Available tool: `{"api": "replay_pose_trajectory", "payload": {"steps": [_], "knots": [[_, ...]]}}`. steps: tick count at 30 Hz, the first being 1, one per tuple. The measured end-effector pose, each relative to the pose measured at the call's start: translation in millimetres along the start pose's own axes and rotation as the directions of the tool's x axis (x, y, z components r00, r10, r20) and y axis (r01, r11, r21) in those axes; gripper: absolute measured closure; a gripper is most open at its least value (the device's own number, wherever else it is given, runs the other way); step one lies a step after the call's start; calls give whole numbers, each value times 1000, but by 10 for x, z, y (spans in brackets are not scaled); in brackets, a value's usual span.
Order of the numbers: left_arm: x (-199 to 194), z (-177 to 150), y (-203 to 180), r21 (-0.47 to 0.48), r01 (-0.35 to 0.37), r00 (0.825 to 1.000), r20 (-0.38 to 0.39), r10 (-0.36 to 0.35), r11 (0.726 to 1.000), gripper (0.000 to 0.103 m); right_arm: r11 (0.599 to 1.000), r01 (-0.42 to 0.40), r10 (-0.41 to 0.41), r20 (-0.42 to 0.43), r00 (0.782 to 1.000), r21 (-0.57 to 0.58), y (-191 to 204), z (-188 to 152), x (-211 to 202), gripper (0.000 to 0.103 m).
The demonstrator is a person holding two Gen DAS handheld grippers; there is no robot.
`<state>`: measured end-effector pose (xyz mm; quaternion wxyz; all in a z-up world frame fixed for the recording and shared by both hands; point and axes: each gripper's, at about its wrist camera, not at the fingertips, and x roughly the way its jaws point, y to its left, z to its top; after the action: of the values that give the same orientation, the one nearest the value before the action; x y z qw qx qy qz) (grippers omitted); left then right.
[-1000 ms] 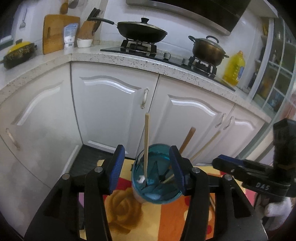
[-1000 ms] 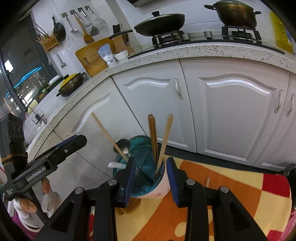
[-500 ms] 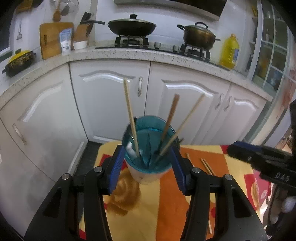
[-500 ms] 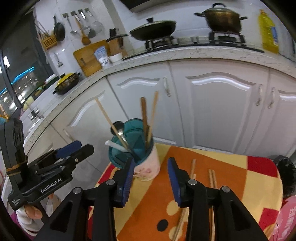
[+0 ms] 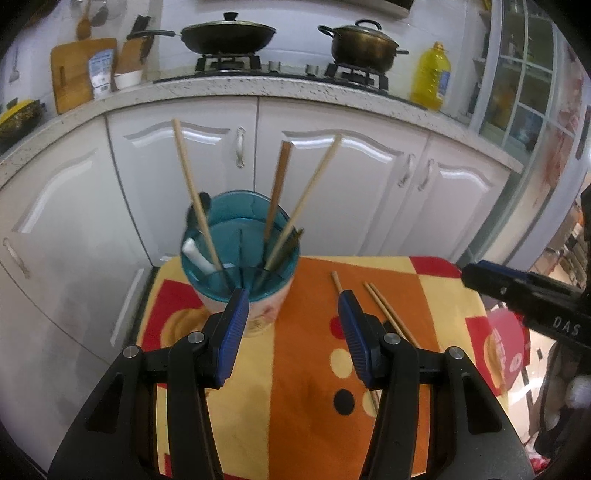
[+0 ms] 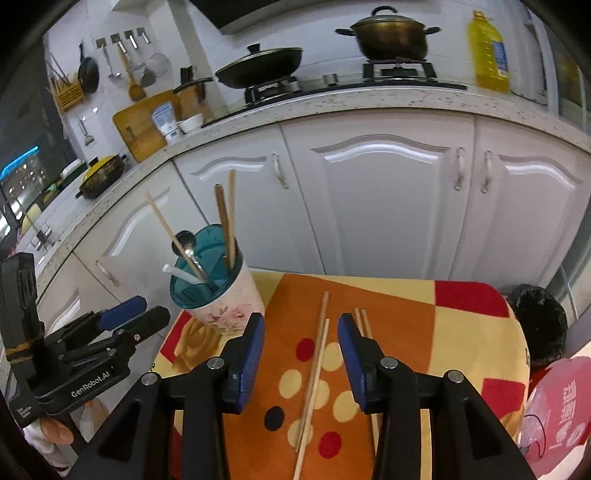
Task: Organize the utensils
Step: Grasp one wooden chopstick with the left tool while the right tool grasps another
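A floral utensil cup with a teal divided insert [image 5: 242, 291] [image 6: 221, 295] stands at the far left of a small table. It holds three wooden chopsticks [image 5: 192, 192], a metal spoon [image 6: 186, 243] and a white utensil [image 5: 197, 256]. Loose wooden chopsticks [image 6: 314, 376] lie on the cloth to its right, and also show in the left wrist view [image 5: 384, 310]. My left gripper [image 5: 291, 306] is open and empty just in front of the cup. My right gripper [image 6: 301, 326] is open and empty above the loose chopsticks.
The table has an orange, yellow and red cloth [image 6: 413, 332]. White cabinets [image 6: 380, 206] stand close behind it, under a counter with a wok [image 5: 225, 35], pot [image 5: 362, 44] and oil bottle [image 5: 430, 77]. A black bin bag [image 6: 537, 325] sits at the right.
Both grippers have pulled back and up from the cup. The left jaws, which stood around the cup, are now in front of it. The loose chopsticks have come into view.
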<state>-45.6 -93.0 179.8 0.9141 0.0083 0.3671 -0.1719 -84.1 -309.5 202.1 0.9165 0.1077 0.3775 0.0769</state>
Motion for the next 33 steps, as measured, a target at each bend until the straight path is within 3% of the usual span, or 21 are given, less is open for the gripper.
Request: {"api": "replay_pose_trajectory", "payload": {"steps": [9,17,21,26,33], "knots": [[51,16,-243,32,24,1000,-12,-23,999,53,997,35,-35,-4,999,64,-313,-56,-54,62],[152,-49,-224,-3,39,998,-54,-39,999,53,992,60,-56,-37,998,112,-621,-212,26,61],[276,-132,-142,-21,33,996,-88,-34,999,53,989,44,-33,-79,996,138,-722,-342,245,62],[519,-229,-142,-38,48,987,-150,-54,998,53,994,47,-33,-152,988,94,-677,-441,600,72],[856,-423,-332,-2,89,970,-228,-87,996,53,994,58,-32,-264,964,93,-807,-600,1079,79]]}}
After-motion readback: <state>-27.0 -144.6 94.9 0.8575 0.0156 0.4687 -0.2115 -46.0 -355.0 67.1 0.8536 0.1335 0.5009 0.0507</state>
